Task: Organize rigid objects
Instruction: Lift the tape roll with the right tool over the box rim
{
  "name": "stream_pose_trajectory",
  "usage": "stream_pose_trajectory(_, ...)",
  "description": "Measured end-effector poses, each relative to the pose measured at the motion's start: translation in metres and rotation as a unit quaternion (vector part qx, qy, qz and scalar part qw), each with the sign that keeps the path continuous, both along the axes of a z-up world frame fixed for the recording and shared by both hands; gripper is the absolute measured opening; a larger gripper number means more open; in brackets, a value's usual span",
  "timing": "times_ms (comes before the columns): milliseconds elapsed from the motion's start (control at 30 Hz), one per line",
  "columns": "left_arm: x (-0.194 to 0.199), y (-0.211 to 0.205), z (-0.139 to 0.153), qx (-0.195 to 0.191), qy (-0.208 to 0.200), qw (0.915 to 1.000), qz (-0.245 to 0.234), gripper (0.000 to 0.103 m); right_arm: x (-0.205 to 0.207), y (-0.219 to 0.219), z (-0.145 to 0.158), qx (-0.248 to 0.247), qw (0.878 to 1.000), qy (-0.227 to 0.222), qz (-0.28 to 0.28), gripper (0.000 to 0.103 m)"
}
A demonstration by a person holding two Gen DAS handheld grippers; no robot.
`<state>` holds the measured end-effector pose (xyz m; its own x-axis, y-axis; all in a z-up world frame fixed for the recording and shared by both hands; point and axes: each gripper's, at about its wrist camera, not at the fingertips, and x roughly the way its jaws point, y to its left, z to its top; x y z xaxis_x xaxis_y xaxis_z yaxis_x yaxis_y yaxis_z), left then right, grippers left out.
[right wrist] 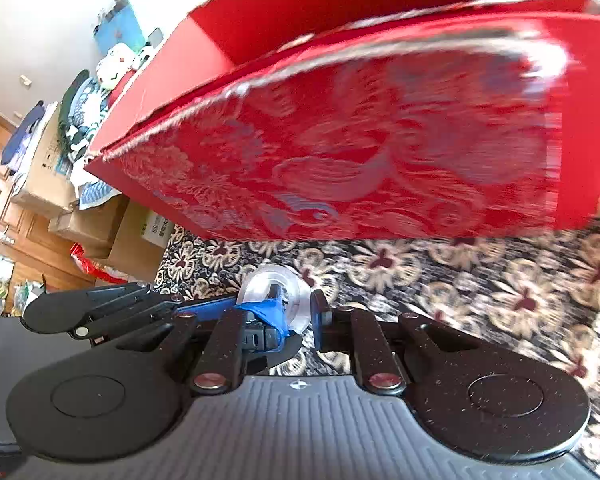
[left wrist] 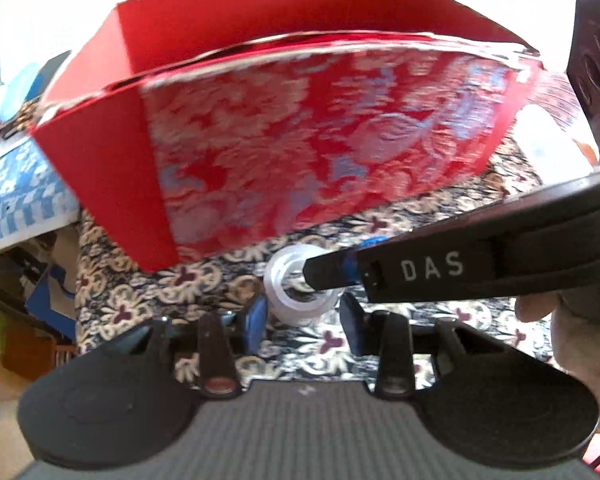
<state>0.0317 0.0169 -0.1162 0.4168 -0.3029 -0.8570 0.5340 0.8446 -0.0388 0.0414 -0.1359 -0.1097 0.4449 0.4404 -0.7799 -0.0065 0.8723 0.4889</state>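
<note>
I have a clear tape roll (left wrist: 296, 288) between both tools, just in front of the red box (left wrist: 300, 140) on the patterned table (right wrist: 480, 292). My right gripper (right wrist: 300, 306) has one finger threaded through the roll's hole and the other outside its wall, so its jaws are narrow and pinch the roll. From the left camera that right finger crosses in from the side and enters the ring. My left gripper (left wrist: 302, 320) stands with its jaws set apart either side of the roll; I cannot tell whether its blue pads touch the roll, and it does not seem to carry it.

I judge the step in hand to be picking the roll up for stowing, most likely in the open box right behind it. The box wall rises close ahead, so the next move calls for a lift high enough to clear its rim, then a reach over it. The left jaws should back away first, or they could snag the roll as it rises.
</note>
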Motion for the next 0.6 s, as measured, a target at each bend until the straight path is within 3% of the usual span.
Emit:
stream_pose_trajectory(300, -0.011, -0.033, 0.028, -0.022, -0.008, 0.9955, -0.092, 0.038, -0.030, -0.035, 0.032, -0.013, 0.998, -0.022, -0.060, 0.000)
stream_pose_trajectory(600, -0.023, -0.068, 0.071, -0.056, -0.058, 0.9814, -0.174, 0.038, -0.058, -0.064, 0.076, -0.028, 0.988, -0.080, -0.132, 0.000)
